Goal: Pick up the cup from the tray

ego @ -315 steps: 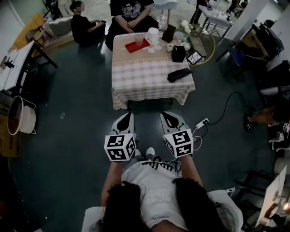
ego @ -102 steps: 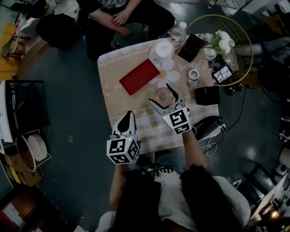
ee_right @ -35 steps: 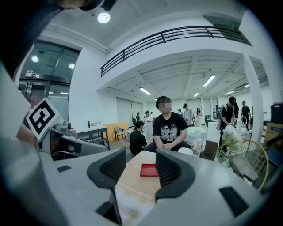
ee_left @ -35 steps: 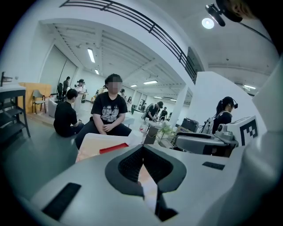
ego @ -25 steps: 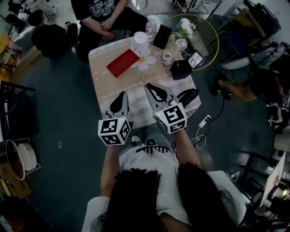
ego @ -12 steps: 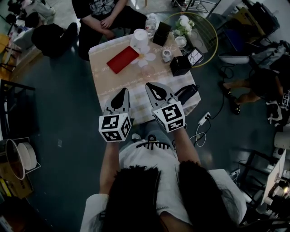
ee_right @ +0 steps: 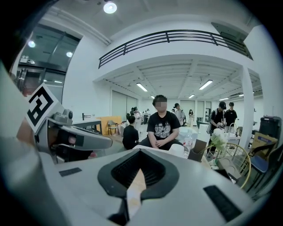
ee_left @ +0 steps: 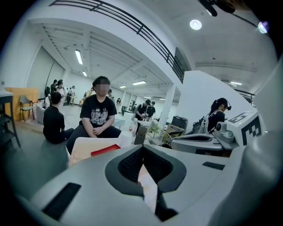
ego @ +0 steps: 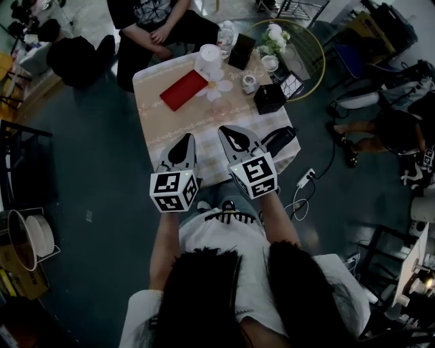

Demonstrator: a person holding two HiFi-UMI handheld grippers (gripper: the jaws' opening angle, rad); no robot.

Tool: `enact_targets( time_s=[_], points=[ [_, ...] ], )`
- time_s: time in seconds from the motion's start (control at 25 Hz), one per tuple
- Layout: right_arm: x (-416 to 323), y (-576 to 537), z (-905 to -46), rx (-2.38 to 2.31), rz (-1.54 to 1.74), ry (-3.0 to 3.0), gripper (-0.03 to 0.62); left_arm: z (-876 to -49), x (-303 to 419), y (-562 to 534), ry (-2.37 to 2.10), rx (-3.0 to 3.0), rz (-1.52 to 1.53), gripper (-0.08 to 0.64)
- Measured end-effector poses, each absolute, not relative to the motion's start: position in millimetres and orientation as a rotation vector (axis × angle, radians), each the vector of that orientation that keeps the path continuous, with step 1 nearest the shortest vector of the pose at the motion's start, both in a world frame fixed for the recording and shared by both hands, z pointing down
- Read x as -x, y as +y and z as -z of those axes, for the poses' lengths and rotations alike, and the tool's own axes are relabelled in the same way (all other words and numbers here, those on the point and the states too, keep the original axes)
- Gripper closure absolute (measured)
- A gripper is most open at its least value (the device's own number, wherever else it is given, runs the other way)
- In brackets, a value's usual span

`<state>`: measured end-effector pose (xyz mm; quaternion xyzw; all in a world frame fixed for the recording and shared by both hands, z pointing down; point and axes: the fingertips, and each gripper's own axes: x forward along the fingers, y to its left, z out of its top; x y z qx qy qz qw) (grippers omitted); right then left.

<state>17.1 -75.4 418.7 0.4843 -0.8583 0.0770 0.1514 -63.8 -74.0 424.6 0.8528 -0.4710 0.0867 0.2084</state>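
The red tray (ego: 183, 90) lies empty on the far left of the checked table (ego: 204, 129); its edge also shows as the red tray (ee_left: 105, 150) in the left gripper view. A clear cup (ego: 219, 107) stands on the cloth just right of the tray, faint in the dim light. My left gripper (ego: 183, 140) and right gripper (ego: 228, 131) hover side by side over the table's near edge, short of the cup. Both are shut with nothing between the jaws, as the left gripper (ee_left: 142, 148) and right gripper (ee_right: 140, 152) show in their own views.
A white jug (ego: 207, 60), round coasters (ego: 221, 85), a small cup (ego: 249, 84) and a black box (ego: 270, 100) crowd the table's far right. A person (ego: 160, 20) sits behind the table. A wire side table with flowers (ego: 274, 37) stands to the right.
Over the last second both grippers stay over the near edge of the table. Four seconds ago the right gripper stood open around the clear cup on the cloth; now it is drawn back and shut.
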Motion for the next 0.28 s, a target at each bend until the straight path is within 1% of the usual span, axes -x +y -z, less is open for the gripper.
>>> enact_targets(
  time_s=[0.28],
  points=[
    [-8.2, -72.1, -423.5, -1.354, -0.182, -2.439, 0.586, -426.3, 63.0, -72.1, -1.293, -2.379, -0.241, 0.552]
  ],
)
